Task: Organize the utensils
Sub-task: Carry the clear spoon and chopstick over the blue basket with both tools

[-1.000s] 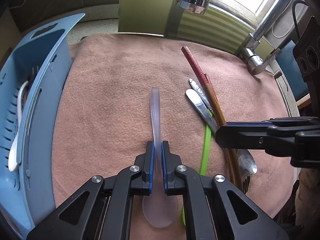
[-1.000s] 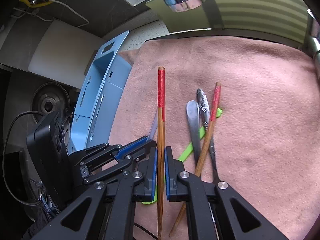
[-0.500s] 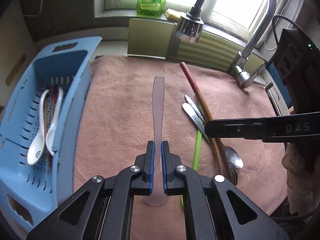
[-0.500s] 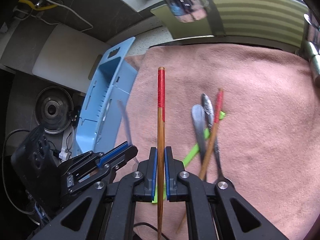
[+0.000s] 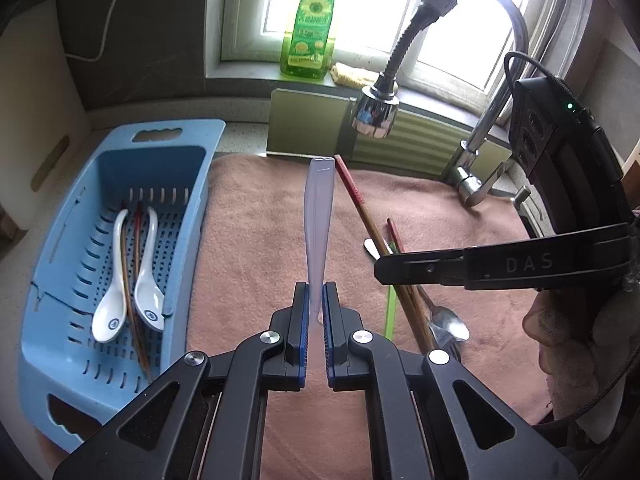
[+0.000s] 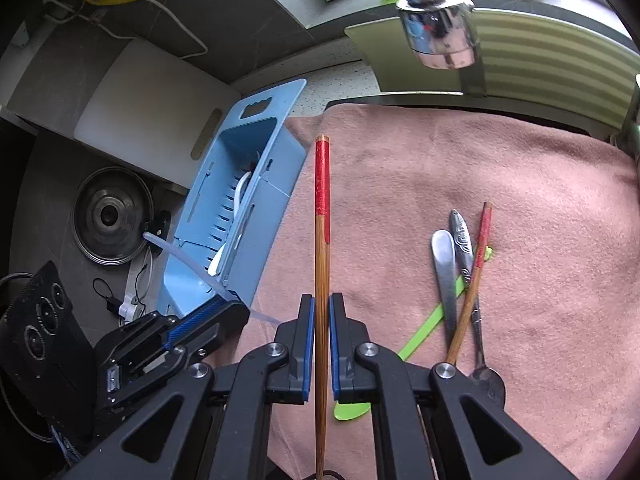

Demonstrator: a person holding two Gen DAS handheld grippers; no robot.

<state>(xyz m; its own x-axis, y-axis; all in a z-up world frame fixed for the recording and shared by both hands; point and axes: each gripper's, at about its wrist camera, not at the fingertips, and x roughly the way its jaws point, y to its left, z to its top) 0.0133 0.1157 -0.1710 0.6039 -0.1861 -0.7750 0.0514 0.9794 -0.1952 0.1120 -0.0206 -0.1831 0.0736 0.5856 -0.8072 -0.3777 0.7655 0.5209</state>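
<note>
Your left claw (image 5: 316, 312) is clamped on the handle of a translucent plastic spoon (image 5: 318, 232), carried clear of the pink towel (image 5: 256, 232), its handle tip pointing toward the window. Your right claw (image 6: 322, 328) is clamped on a red-tipped wooden chopstick (image 6: 322, 240), gripped partway along the bare wood, the red end forward. The blue slotted basket (image 5: 120, 152) sits at the towel's left edge and already holds two white ceramic spoons (image 5: 128, 280) and a pair of dark chopsticks.

Left on the towel, crossing one another: a second red-tipped chopstick (image 6: 472, 276), two metal utensils (image 6: 448, 276) and a green plastic spoon (image 6: 424, 332).

Both held pieces look light. The plastic spoon will likely flex and may slip between the pads, so a grip close to the bowl should steady it. The chopstick is stiff but thin and round, likely to pivot in the grip; a mid-length hold suits it. The metal pieces should be heavier and slicker, and the overlapping pile probably needs taking apart from the top, by the handles.
</note>
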